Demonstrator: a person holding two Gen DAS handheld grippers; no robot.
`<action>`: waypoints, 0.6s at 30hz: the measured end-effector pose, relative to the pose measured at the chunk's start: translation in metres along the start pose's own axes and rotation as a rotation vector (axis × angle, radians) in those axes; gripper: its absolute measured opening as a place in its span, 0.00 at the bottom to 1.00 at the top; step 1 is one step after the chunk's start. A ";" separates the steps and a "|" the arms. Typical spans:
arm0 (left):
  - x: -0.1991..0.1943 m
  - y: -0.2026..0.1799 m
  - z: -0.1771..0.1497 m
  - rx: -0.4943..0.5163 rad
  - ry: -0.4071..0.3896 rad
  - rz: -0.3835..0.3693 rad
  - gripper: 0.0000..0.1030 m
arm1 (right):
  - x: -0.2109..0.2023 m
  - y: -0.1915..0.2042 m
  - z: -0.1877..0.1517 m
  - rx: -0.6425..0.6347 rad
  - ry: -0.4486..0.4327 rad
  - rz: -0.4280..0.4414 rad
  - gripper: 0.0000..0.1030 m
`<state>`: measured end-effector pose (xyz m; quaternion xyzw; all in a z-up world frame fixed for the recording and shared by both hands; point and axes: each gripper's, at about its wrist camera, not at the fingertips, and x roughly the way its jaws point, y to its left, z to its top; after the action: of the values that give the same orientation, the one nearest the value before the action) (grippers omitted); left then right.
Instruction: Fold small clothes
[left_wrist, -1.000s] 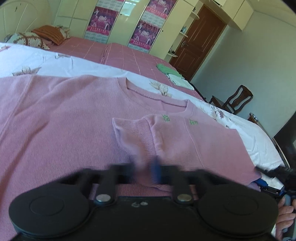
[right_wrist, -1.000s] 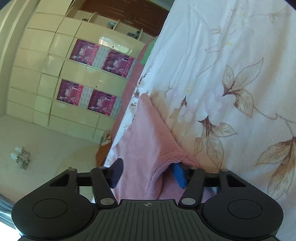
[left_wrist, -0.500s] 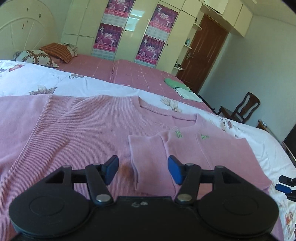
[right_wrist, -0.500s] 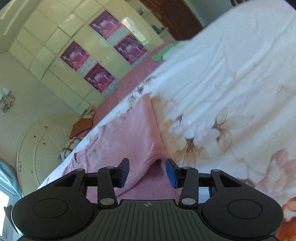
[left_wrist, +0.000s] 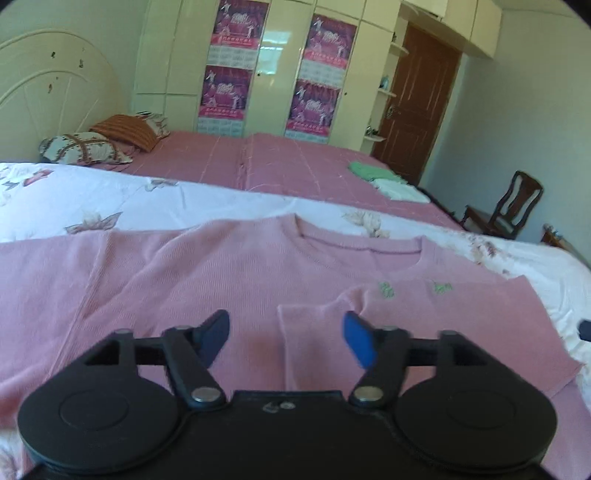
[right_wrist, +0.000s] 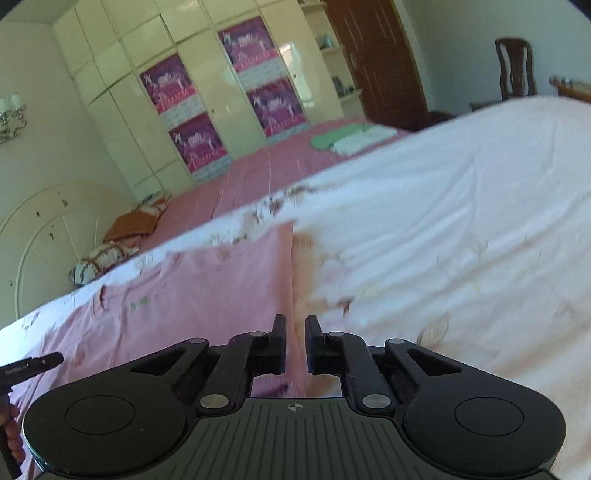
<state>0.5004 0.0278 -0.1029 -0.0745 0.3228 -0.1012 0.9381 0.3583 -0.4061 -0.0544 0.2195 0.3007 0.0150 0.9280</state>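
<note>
We are in a home bedroom: a wide bed under a pink checked cover, pillows against a cream arched headboard, a tall cream wardrobe with purple posters on its doors, a brown wooden door and a wooden chair by the wall

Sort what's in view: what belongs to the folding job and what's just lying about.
Job:
pink top, one sleeve folded in
left gripper, jaws opening, nothing held
right gripper, jaws closing, nothing visibly between them

Lying about:
pillows
green cloth
white cloth
chair
</note>
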 end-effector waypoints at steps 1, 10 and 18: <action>0.007 -0.002 0.004 0.008 0.026 -0.008 0.53 | 0.006 -0.002 0.009 0.009 -0.002 0.025 0.34; 0.040 -0.010 0.005 -0.025 0.067 -0.030 0.08 | 0.114 -0.027 0.060 0.171 0.122 0.102 0.35; 0.034 -0.017 -0.001 0.033 0.003 0.079 0.30 | 0.119 -0.021 0.050 -0.035 0.113 0.031 0.02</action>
<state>0.5239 0.0028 -0.1204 -0.0462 0.3250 -0.0695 0.9420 0.4819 -0.4258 -0.0927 0.2068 0.3487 0.0470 0.9129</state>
